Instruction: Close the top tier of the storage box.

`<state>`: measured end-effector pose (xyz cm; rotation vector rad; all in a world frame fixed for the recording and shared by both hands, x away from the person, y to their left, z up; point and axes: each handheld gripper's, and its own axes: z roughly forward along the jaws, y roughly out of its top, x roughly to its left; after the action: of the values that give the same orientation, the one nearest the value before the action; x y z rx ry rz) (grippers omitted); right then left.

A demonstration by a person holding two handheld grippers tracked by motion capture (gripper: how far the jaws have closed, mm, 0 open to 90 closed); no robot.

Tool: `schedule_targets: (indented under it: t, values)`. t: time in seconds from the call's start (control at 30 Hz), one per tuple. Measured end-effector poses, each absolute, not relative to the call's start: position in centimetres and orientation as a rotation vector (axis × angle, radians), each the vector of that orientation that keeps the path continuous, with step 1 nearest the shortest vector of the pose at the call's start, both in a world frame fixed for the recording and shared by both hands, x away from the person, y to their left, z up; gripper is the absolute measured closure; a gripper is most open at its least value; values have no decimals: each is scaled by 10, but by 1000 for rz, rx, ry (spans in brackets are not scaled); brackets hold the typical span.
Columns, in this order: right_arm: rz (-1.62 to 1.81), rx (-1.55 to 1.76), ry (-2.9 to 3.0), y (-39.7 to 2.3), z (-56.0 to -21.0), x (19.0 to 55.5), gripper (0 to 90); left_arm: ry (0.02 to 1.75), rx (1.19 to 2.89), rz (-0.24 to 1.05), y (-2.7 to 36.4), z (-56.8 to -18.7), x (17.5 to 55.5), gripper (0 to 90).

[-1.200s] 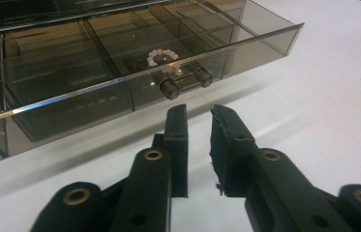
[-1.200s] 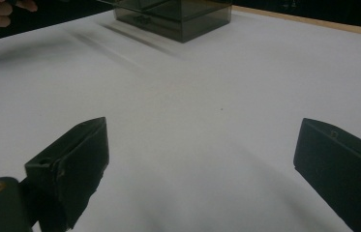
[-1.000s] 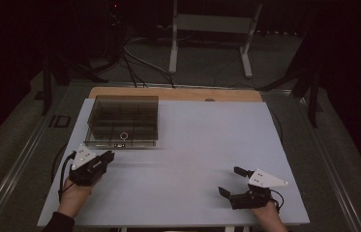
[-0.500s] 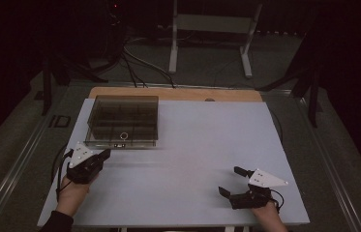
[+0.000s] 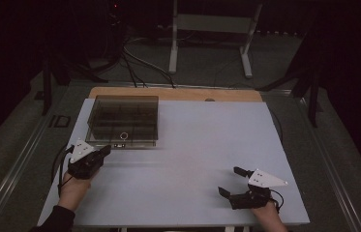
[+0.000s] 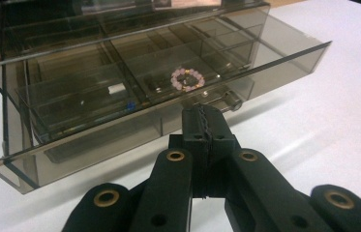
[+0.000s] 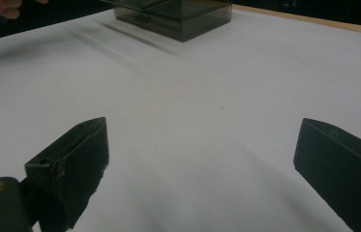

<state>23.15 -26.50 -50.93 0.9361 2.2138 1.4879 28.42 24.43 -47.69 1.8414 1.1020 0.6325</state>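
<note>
The left gripper [image 5: 101,151] has crept back toward the person over the last second, jaws pressed together, tips just short of the small knob [image 6: 233,100] on the smoky clear organizer box [image 5: 124,120]. In the left gripper view the drawer front [image 6: 158,108] juts out from the box, a pink bead bracelet [image 6: 187,79] lying in a middle compartment. Looks like the drawer is open enough and the pull is over. The right gripper [image 5: 231,181] waits wide open and empty, low over the white table [image 5: 207,140], well apart.
</note>
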Motion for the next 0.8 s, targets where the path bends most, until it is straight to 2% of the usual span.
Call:
schedule_targets:
  t: [0.8]
  values:
    - [1487, 932, 2213, -266, -509, 231, 56, 1119, 1882, 609, 242, -491, 300, 897]
